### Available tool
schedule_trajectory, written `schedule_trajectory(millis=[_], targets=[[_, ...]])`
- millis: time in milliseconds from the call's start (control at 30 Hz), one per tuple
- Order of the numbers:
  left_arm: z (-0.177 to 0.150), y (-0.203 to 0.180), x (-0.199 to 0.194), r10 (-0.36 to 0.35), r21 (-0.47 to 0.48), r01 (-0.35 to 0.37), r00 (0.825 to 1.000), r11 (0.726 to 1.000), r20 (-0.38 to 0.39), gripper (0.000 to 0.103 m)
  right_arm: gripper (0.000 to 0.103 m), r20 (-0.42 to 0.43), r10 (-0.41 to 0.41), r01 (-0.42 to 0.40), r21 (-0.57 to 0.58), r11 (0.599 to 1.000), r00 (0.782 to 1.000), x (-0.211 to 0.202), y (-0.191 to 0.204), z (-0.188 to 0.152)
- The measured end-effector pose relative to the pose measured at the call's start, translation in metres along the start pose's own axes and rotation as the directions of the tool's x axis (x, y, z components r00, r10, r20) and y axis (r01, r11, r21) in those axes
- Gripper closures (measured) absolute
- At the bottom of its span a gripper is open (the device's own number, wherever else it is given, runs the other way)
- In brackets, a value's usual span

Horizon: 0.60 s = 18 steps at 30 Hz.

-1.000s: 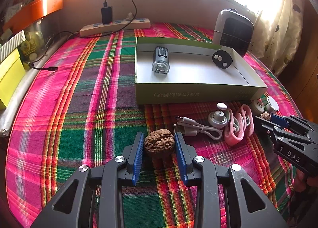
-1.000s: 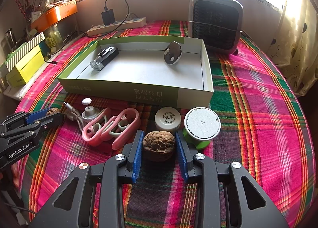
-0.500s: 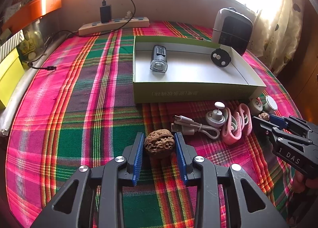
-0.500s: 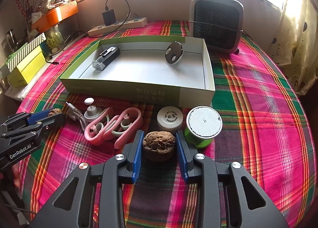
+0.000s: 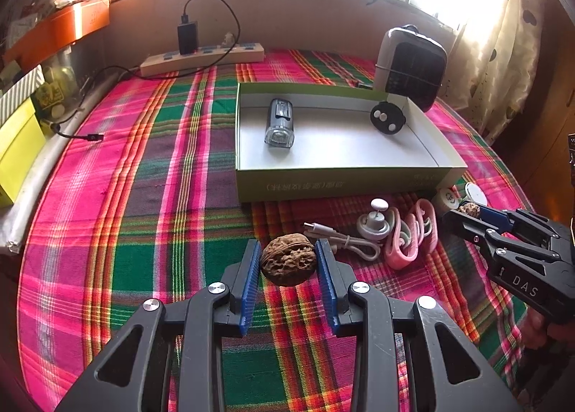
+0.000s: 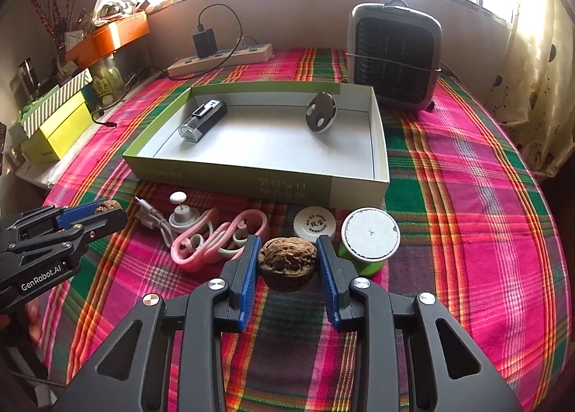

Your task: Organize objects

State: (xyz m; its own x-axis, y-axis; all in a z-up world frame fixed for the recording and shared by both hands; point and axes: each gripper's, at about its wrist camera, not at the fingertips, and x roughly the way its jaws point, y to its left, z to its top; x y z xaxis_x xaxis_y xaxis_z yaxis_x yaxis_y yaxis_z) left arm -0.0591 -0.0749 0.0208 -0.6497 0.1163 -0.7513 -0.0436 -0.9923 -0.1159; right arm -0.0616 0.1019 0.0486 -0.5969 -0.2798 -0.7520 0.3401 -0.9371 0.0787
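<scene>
While each gripper (image 5: 288, 261) (image 6: 288, 258) clamps a walnut (image 5: 288, 260) (image 6: 287, 262) in front of the box (image 6: 230, 169), only a flashlight (image 6: 203, 120) and disc (image 6: 321, 112) lie inside, leaving cable (image 5: 341, 236), clips (image 6: 219, 239) and jars (image 6: 370, 239) outside.

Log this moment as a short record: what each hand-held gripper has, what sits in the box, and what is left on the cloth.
left hand-held gripper: shut on a walnut
right hand-held gripper: shut on a second walnut
open box: holds a small flashlight and a dark round disc leaning on the far wall
on the cloth in front of the box: white cable, pink clips, white cap, green pot with a white top
behind the box: small fan heater
</scene>
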Motion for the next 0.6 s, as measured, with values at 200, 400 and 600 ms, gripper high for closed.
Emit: schedule_trajectory(millis=[200,400,600], targets=[[0.009,-0.002,-0.008,-0.011,0.01,0.01,1.0,1.0,0.025,0.074,0.071,0.031,0.015,-0.015,0.0,1.0,0.999,-0.009,-0.001,0.006],[0.023,-0.006,-0.008,-0.015,0.02,0.014,0.999,1.0,0.043,0.074,0.071,0.057,0.036,-0.036,-0.002,0.999,0.998,-0.014,-0.001,0.022],[0.037,-0.01,-0.006,-0.021,0.034,0.019,0.998,0.999,0.057,0.074,0.071,0.081,0.042,-0.039,-0.04,0.998,0.996,-0.013,0.004,0.045]])
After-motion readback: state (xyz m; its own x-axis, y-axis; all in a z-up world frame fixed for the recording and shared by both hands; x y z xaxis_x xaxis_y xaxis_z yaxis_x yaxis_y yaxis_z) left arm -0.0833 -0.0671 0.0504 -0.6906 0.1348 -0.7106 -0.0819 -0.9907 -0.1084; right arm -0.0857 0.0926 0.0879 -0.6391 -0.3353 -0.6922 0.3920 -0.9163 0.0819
